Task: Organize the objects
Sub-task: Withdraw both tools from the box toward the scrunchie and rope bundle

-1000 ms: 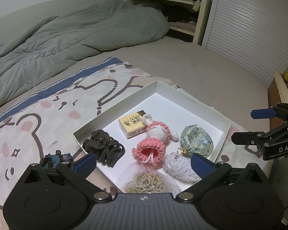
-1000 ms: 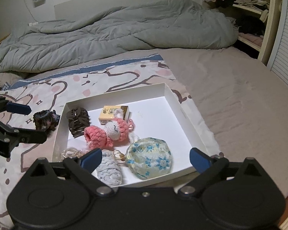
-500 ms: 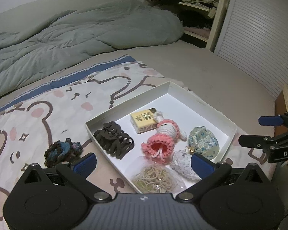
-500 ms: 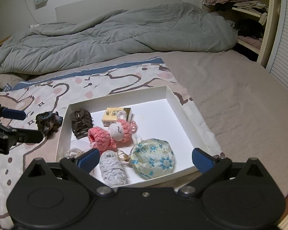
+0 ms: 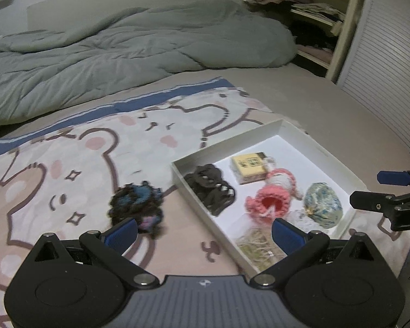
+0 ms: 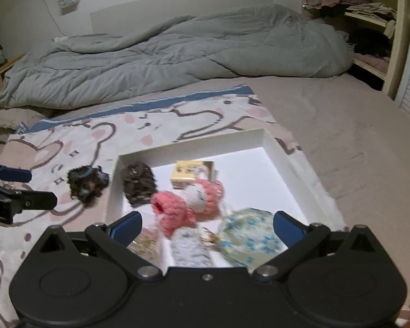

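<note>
A white tray (image 5: 325, 153) lies on a bear-print blanket (image 5: 68, 164) on the bed. It holds a dark hair claw (image 5: 211, 188), a yellow box (image 5: 248, 165), a pink crochet doll (image 5: 270, 201), a blue floral pouch (image 5: 324, 205), a white knit pouch (image 6: 190, 248) and rubber bands (image 5: 257, 246). A dark scrunchie (image 5: 136, 205) lies on the blanket left of the tray. My left gripper (image 5: 203, 232) is open, just short of the scrunchie and the tray's corner. My right gripper (image 6: 206, 225) is open over the tray's near edge (image 6: 300, 169). Each gripper shows in the other's view.
A rumpled grey duvet (image 5: 109, 54) covers the far side of the bed. Open shelves (image 5: 314, 27) with clothes and a slatted door (image 5: 391, 68) stand at the right. Bare brown sheet (image 6: 355, 136) lies right of the tray.
My left gripper has swung left, so the scrunchie has come to sit in front of its left finger. My right gripper has moved closer over the tray. Nothing was grasped.
</note>
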The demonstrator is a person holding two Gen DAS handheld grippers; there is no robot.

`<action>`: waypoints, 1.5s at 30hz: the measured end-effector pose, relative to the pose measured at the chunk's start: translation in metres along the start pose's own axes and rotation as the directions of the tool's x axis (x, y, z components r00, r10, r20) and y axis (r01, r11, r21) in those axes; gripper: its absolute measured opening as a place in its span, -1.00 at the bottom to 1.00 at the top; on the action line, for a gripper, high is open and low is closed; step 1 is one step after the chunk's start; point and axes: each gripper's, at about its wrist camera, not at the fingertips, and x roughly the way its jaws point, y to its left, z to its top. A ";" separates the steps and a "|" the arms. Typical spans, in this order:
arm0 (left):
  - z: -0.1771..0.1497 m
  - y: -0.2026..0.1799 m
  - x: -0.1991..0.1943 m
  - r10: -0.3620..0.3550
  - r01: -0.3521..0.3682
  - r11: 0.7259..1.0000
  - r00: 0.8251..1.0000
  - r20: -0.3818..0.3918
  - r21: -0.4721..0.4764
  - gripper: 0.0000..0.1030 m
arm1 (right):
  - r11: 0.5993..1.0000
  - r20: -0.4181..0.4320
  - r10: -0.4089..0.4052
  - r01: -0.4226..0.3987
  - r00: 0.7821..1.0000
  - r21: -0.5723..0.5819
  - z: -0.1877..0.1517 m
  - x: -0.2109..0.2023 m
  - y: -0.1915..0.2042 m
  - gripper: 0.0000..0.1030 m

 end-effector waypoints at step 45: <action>-0.055 0.207 -0.071 0.320 -0.301 0.904 0.947 0.014 -0.304 1.00 | 0.970 0.021 0.239 -0.238 0.971 -0.060 0.037 0.067 0.165 1.00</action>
